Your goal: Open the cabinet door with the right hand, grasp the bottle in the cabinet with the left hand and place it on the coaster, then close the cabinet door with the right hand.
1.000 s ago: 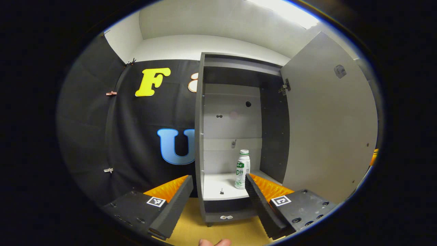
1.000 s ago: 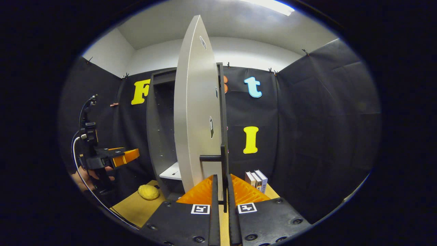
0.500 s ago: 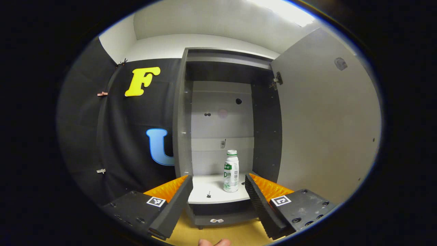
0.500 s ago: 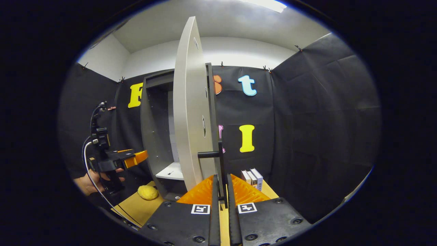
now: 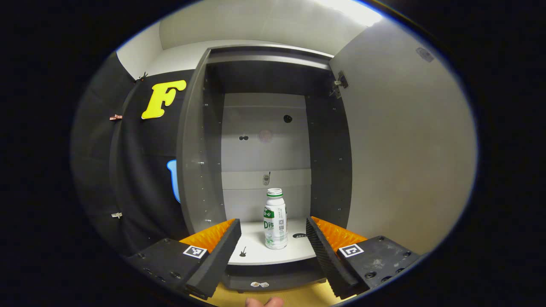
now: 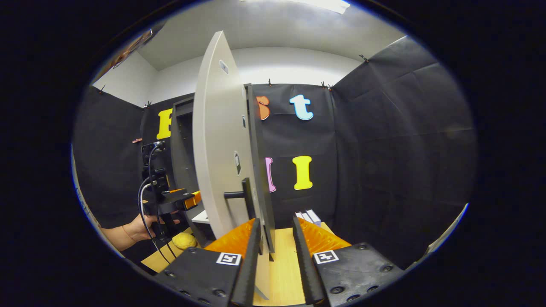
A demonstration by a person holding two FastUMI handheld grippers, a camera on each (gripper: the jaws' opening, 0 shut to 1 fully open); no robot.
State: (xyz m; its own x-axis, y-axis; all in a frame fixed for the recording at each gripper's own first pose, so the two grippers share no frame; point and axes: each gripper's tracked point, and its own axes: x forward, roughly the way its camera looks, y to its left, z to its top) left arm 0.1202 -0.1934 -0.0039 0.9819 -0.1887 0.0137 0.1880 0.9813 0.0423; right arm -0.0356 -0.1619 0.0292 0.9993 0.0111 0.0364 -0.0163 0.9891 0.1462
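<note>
Cabinet (image 5: 200,140): tall, dark grey, pale back panel, door (image 5: 405,140) swung wide open on its right-side hinges. Bottle (image 5: 275,219): white, green label, pale cap, upright on the white bottom shelf (image 5: 290,253), near the shelf's front edge, about centred.

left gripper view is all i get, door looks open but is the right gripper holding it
Observer: No. The right gripper is open, with its fingers on either side of the cabinet door edge, below the handle.
Operator: anything on the table i should know about
Observer: A yellow lumpy object lies on the table at the foot of the cabinet.
Operator: and past the door
Observer: A few books stand upright on the table beyond the door.
</note>
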